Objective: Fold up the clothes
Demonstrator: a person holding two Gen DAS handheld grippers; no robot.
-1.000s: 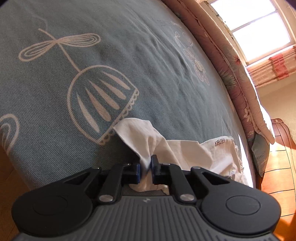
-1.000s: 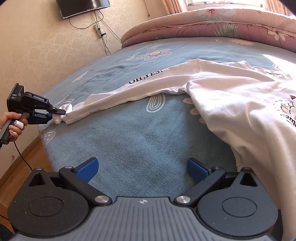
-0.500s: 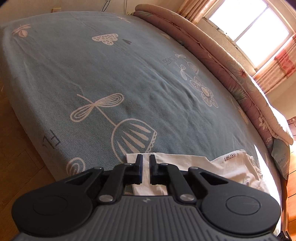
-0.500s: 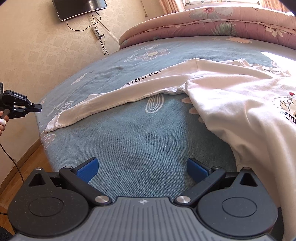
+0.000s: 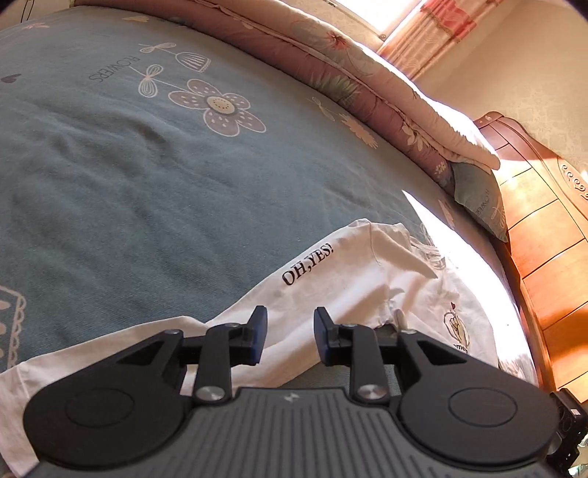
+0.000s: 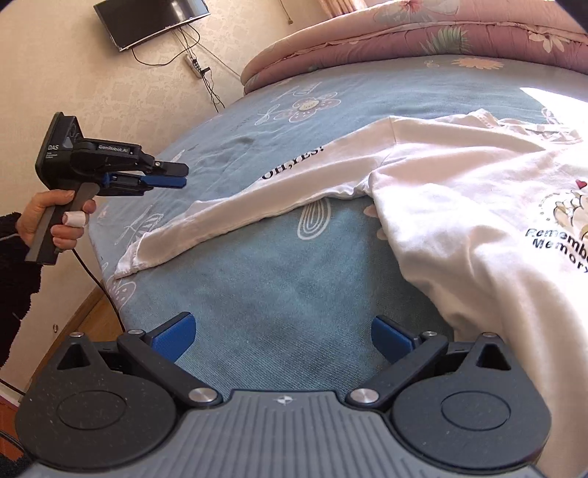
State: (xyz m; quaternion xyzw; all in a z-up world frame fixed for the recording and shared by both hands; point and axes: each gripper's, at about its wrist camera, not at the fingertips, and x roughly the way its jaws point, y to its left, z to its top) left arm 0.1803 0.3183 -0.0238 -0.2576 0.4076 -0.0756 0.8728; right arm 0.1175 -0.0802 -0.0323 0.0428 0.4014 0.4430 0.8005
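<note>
A white long-sleeved shirt [image 6: 477,206] lies spread on the blue bedspread [image 6: 279,279]. Its "OH,YES!" sleeve [image 6: 239,217] stretches left, and the cuff [image 6: 128,261] lies flat near the bed's edge. My left gripper [image 6: 180,176] hovers above the bed beyond that sleeve, held by a hand [image 6: 55,213]. In the left wrist view, my left gripper [image 5: 288,331] is opening, with nothing between its jaws. The sleeve [image 5: 323,279] lies on the bed below the jaws. My right gripper [image 6: 283,331] stands wide open and empty over bare bedspread, left of the shirt's body.
A rolled pink floral quilt [image 6: 422,40] runs along the far side of the bed, and a pillow [image 5: 477,198] leans at its end by the wooden headboard [image 5: 544,235]. A TV [image 6: 150,18] hangs on the wall. Wooden floor [image 6: 84,320] shows past the bed's left edge.
The left gripper let go of the sleeve cuff, which now lies flat on the bed. It then rose and swung in along the sleeve, and its jaws parted. The right gripper rose slightly.
</note>
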